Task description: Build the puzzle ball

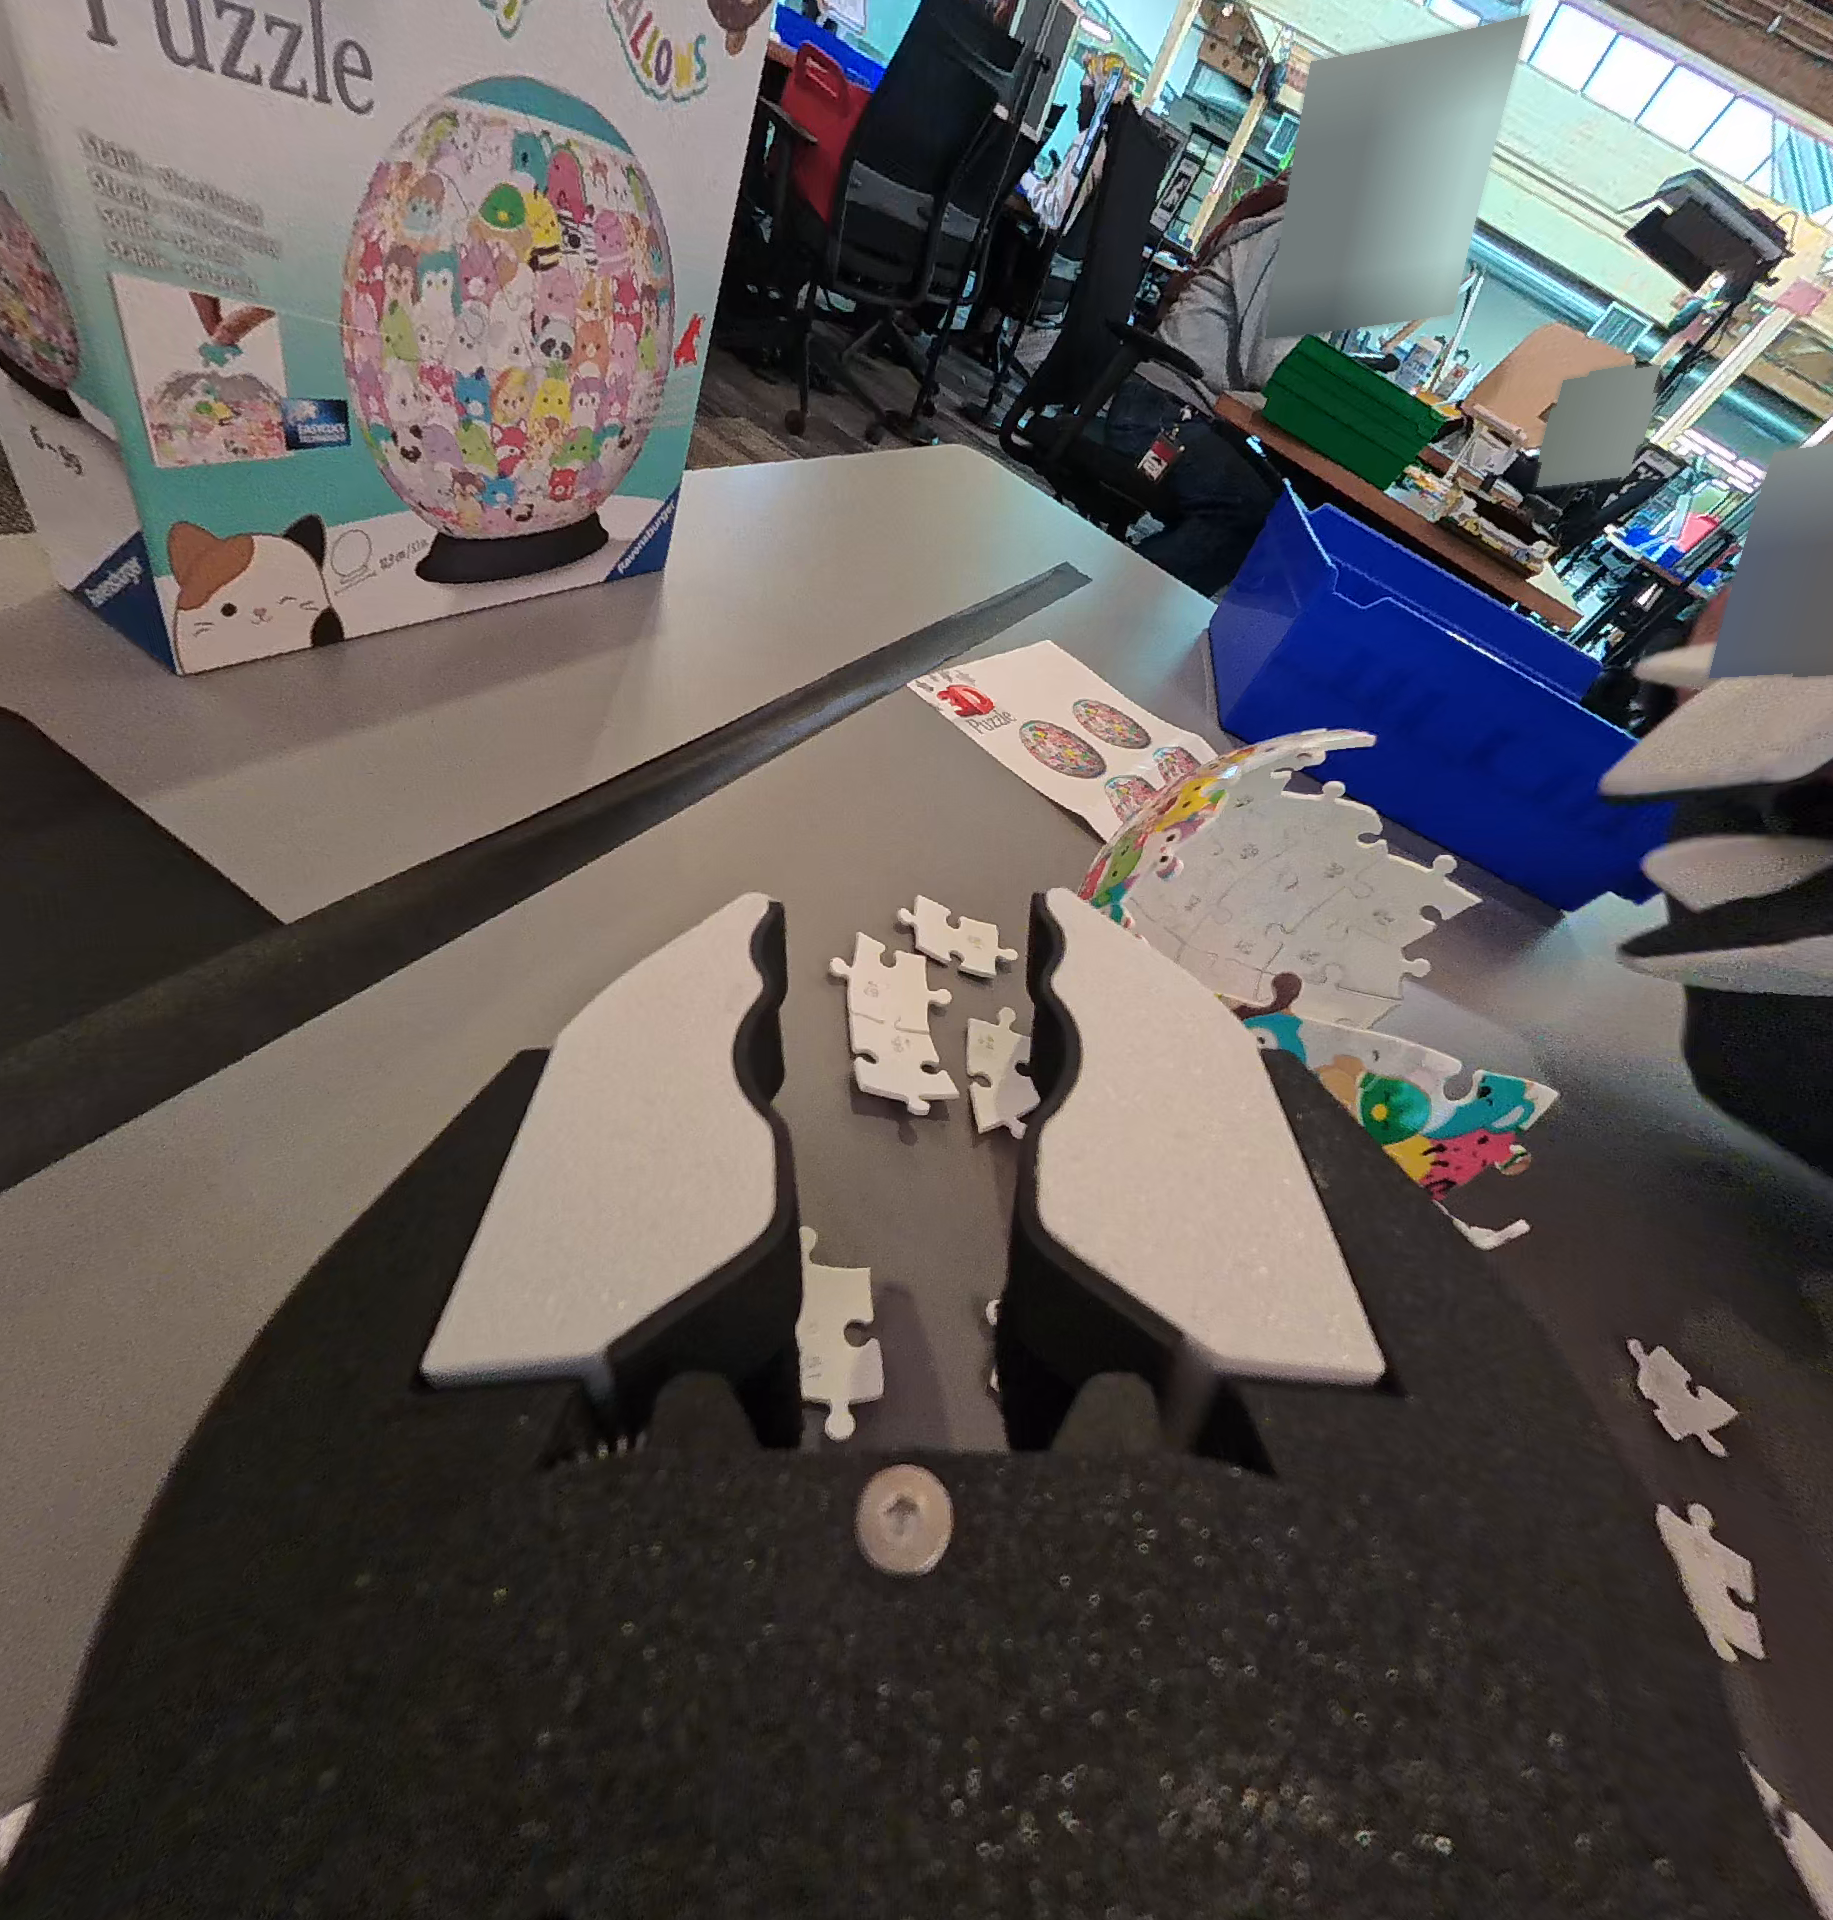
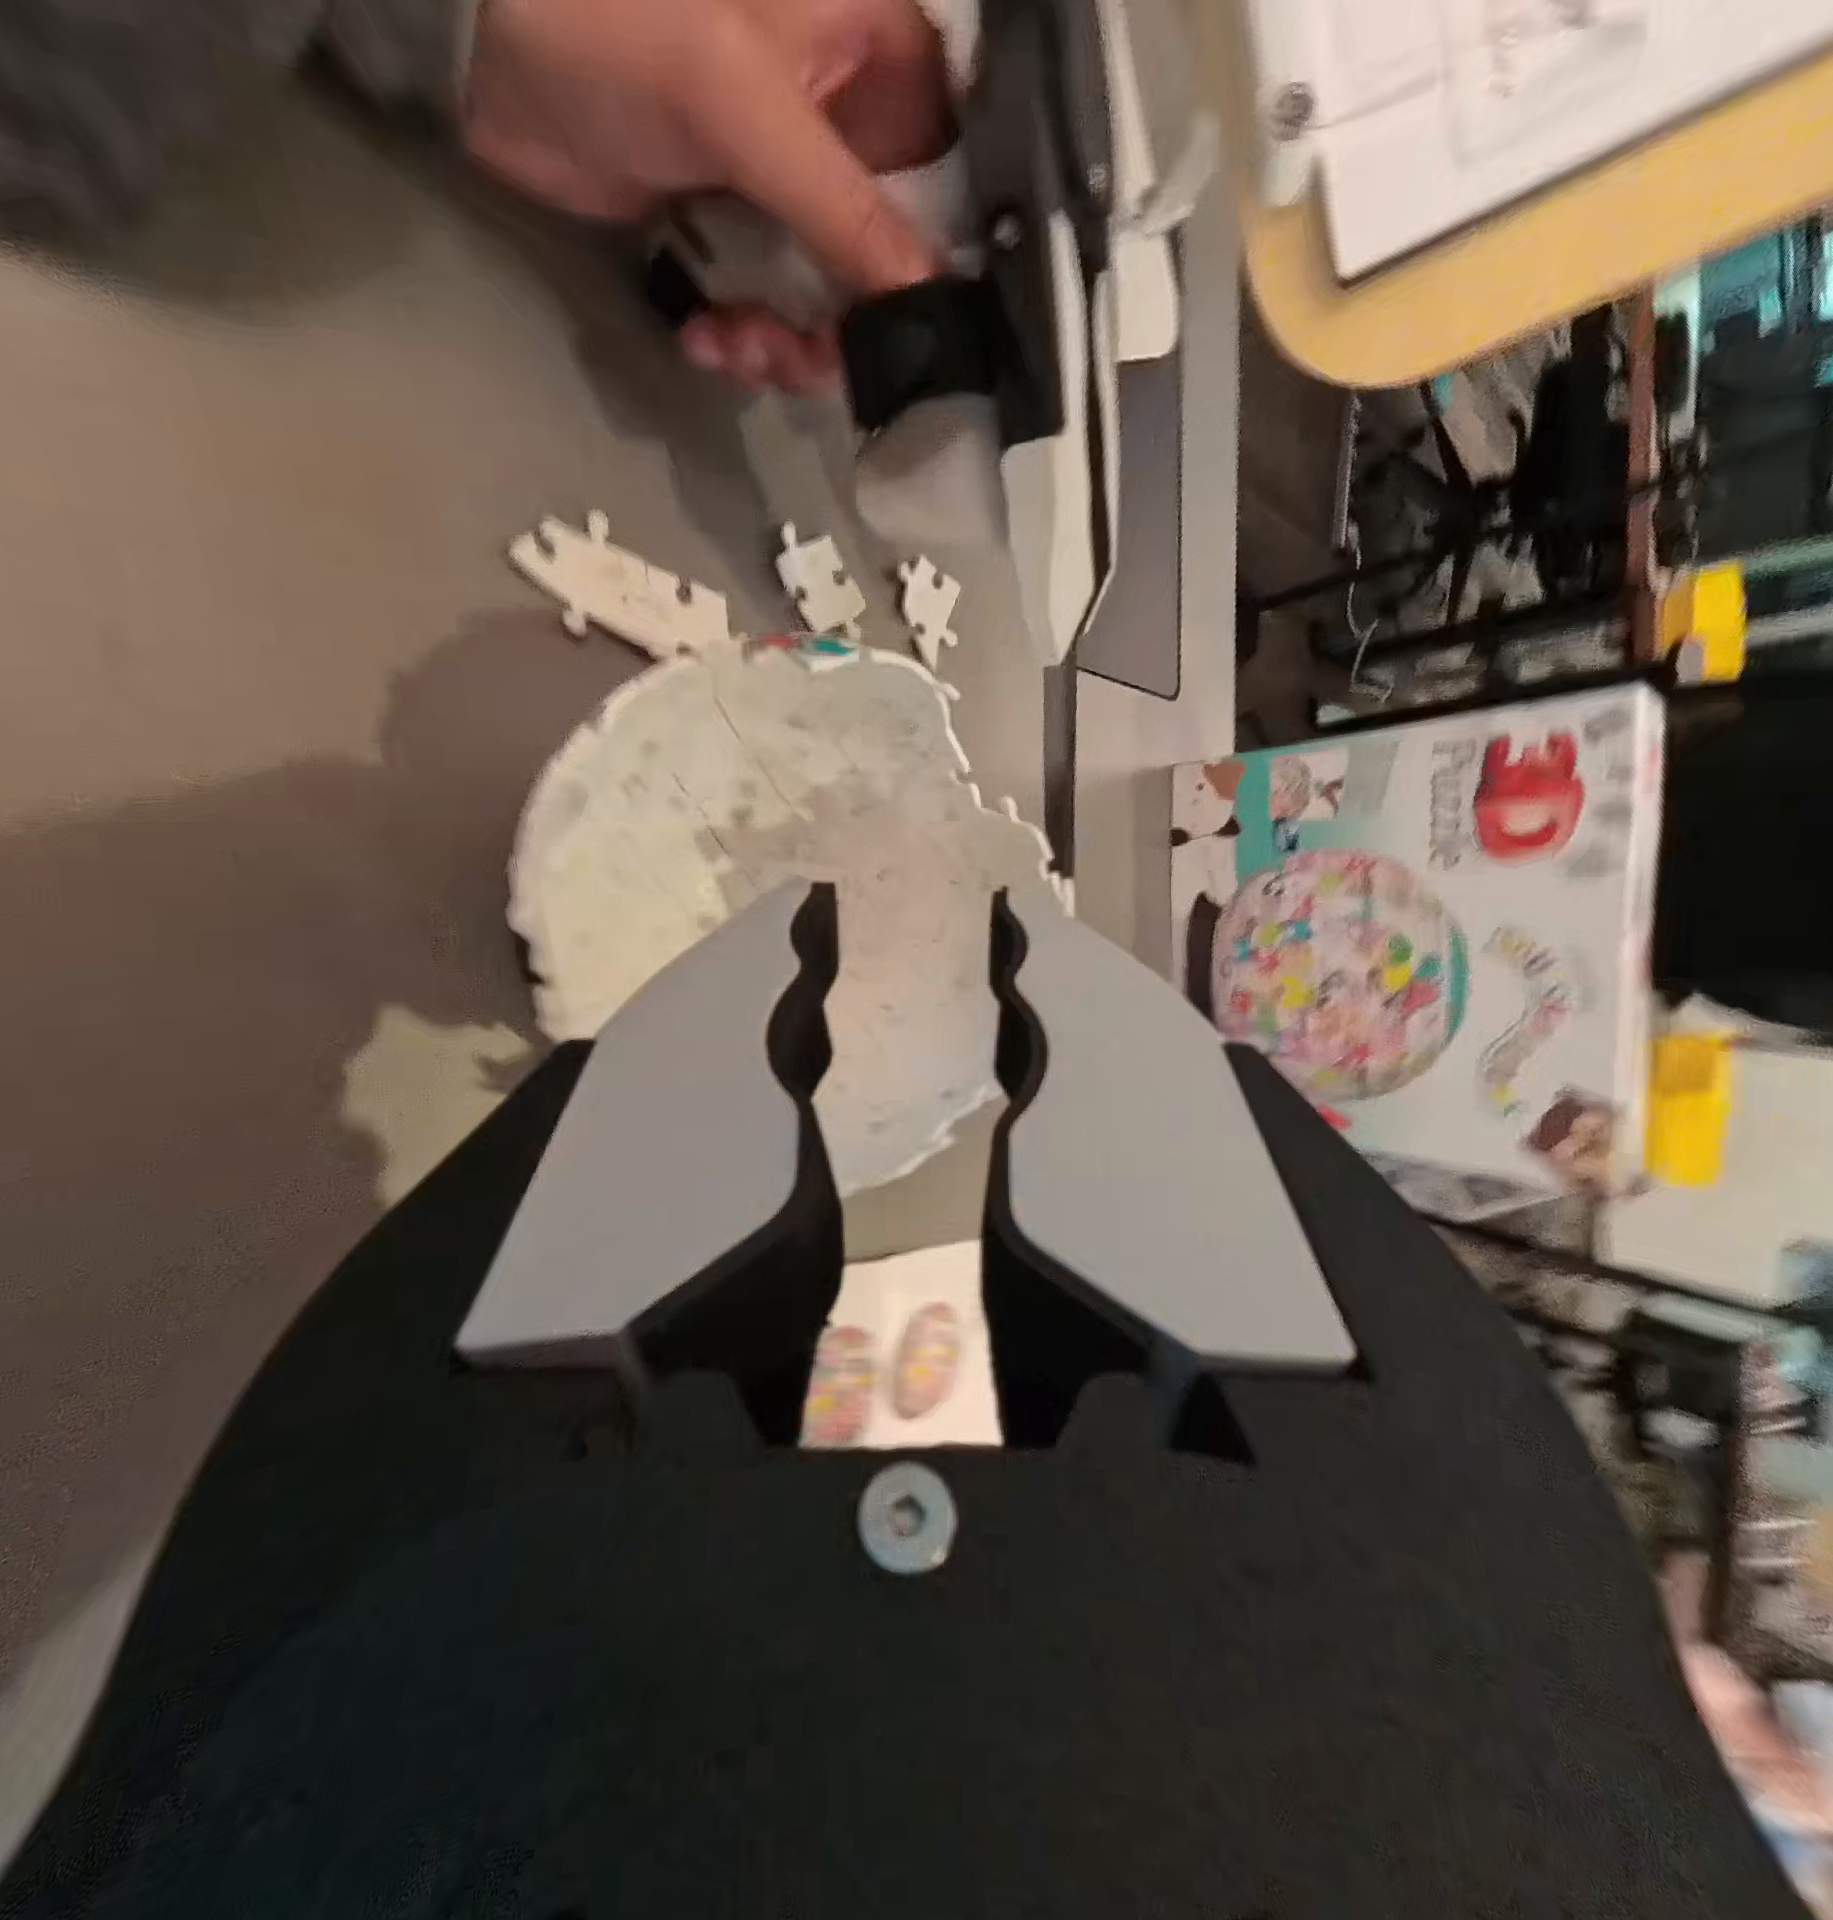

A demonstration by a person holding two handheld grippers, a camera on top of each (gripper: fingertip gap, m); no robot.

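A partly built puzzle ball shell (image 1: 1276, 894) lies tipped on the dark table, its white inside showing. A second colourful joined section (image 1: 1431, 1122) lies beside it. My left gripper (image 1: 907, 914) is open and empty, low over several loose face-down pieces (image 1: 896, 1023). My right gripper (image 1: 1743, 810) shows at the right edge, apart from the shell. In the blurred right wrist view my right gripper (image 2: 907, 909) is open, looking down on the shell (image 2: 683, 831). Its jaws stand apart with nothing clamped. A hand holds the left gripper (image 2: 943, 343) beyond loose pieces (image 2: 621, 592).
The puzzle box (image 1: 372, 312) stands at the back left; it also shows in the right wrist view (image 2: 1411, 935). A blue bin (image 1: 1411, 707) and a leaflet (image 1: 1057, 727) lie behind the shell. Two loose pieces (image 1: 1681, 1397) lie at the right. A seated person and chairs are beyond the table. The shell (image 2: 683, 831) is about equally far from each gripper, around 11 cm.
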